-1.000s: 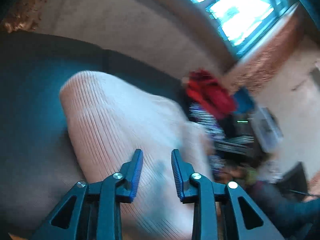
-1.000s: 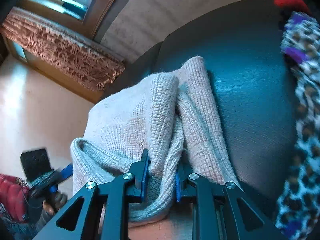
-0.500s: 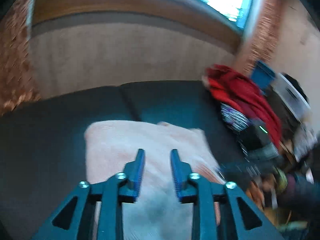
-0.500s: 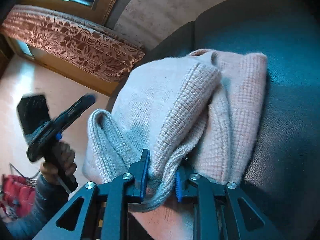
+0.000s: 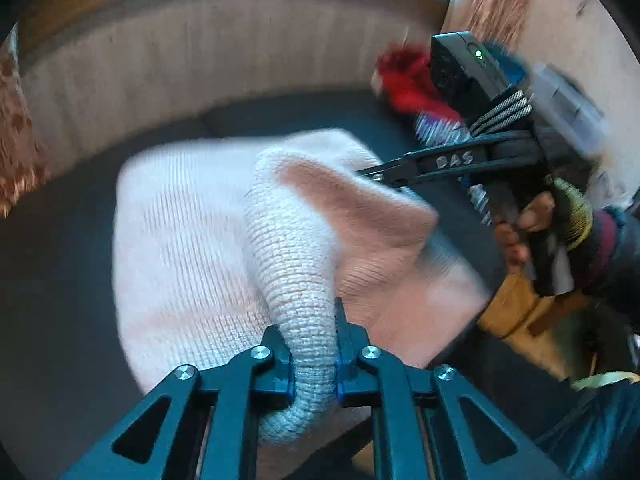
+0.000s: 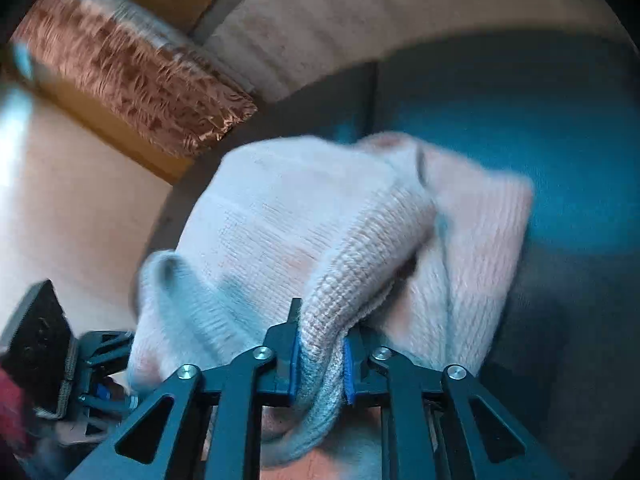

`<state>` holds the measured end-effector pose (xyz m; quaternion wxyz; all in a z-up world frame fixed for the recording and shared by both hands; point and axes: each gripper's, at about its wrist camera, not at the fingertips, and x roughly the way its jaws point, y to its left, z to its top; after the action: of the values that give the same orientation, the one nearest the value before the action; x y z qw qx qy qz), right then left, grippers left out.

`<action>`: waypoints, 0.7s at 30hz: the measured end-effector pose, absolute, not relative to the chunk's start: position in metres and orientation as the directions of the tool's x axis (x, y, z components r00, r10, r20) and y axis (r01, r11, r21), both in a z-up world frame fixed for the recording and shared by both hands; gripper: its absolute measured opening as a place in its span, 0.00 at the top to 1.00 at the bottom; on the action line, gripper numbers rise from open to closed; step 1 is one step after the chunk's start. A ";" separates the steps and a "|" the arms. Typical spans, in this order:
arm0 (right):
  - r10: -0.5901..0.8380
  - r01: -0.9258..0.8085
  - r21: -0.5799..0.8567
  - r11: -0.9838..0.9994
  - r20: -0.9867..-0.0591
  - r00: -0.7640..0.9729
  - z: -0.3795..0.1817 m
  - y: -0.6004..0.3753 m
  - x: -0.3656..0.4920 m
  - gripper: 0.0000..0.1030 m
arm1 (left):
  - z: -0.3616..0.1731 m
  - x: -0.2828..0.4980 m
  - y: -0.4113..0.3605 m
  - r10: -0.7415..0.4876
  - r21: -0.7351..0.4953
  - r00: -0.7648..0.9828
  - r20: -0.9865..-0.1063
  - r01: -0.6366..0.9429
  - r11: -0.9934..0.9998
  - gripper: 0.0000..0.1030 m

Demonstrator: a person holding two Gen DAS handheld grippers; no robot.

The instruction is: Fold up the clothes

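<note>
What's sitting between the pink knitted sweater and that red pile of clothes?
In the left wrist view, only dark sofa cushion lies between the sweater and the red clothes, with the right gripper reaching across in front.

Each view is taken from a camera behind a gripper's fingers, angled steeply down and very close to the sweater (image 5: 184,240) on the dark sofa (image 6: 560,128). In the left view the right gripper (image 5: 372,174) is seen at right; in the right view the left gripper (image 6: 100,344) at lower left. Sweater, sofa and wall (image 5: 160,60) are shared.
</note>
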<state>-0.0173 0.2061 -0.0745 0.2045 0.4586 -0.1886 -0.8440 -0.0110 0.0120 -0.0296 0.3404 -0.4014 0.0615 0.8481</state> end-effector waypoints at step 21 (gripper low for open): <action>-0.578 0.111 0.647 -0.754 -0.574 -0.580 -0.144 0.313 -0.003 0.76 | -0.072 0.033 0.105 0.669 -0.331 -0.234 -0.706 -0.725 -0.603 0.85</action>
<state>-0.0034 0.3130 -0.1441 0.2046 0.4102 -0.2848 -0.8419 0.0327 0.1047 -0.0724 0.4441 -0.4309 0.0330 0.7849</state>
